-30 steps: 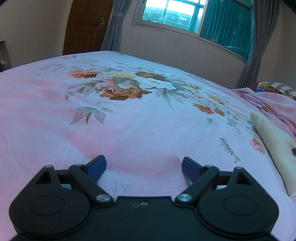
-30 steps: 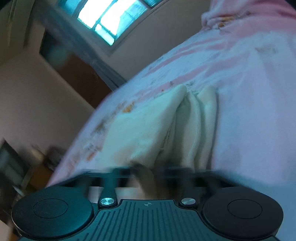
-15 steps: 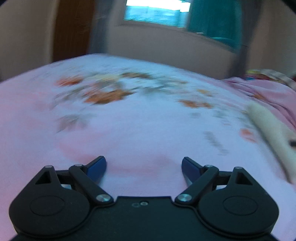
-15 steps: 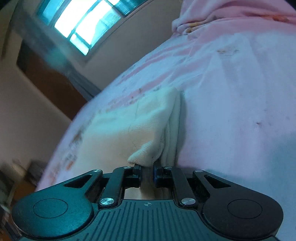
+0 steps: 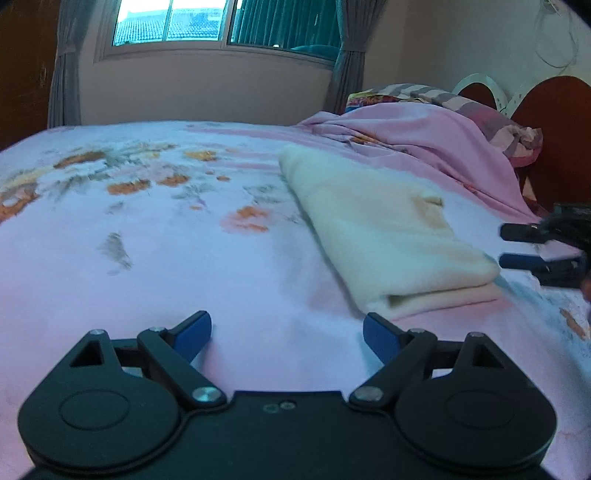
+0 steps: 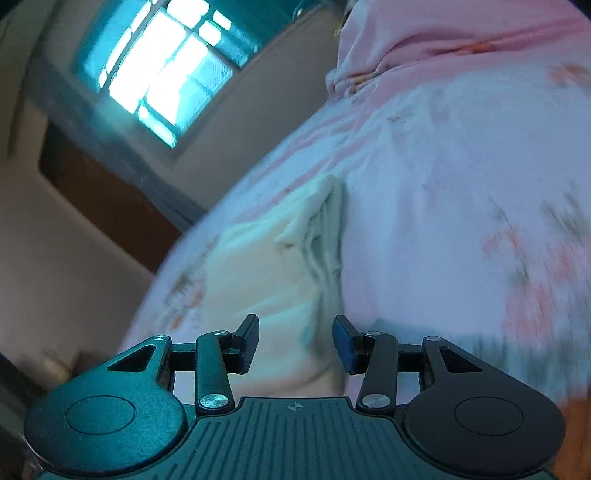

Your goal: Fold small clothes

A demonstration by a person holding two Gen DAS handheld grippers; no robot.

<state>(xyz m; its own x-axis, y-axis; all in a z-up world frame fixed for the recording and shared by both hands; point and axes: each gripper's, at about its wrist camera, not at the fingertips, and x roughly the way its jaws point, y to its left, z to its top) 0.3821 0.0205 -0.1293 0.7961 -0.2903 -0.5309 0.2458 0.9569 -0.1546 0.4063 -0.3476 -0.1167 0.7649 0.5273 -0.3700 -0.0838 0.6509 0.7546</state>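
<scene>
A folded cream cloth (image 5: 384, 229) lies on the floral bedsheet (image 5: 147, 258), right of centre in the left wrist view. My left gripper (image 5: 286, 330) hovers wide open over bare sheet, just short of the cloth's near corner. My right gripper (image 5: 517, 247) shows at the right edge of that view, beside the cloth's end, its jaws apart. In the right wrist view the cloth (image 6: 266, 280) lies ahead with its stacked edges showing. My right gripper (image 6: 295, 341) has its jaws opening. The cloth's near end lies below and between them, and the pads do not press on it.
A bunched pink blanket (image 5: 424, 140) and striped pillows (image 5: 443, 98) lie at the head of the bed by a dark red headboard (image 5: 554, 122). A window (image 5: 207, 22) with grey curtains fills the far wall. A brown door (image 6: 110, 199) stands beyond the bed.
My right gripper let go of the cloth's corner, opened and drew back. My left gripper swung right, bringing the folded cloth from the frame's edge toward the middle.
</scene>
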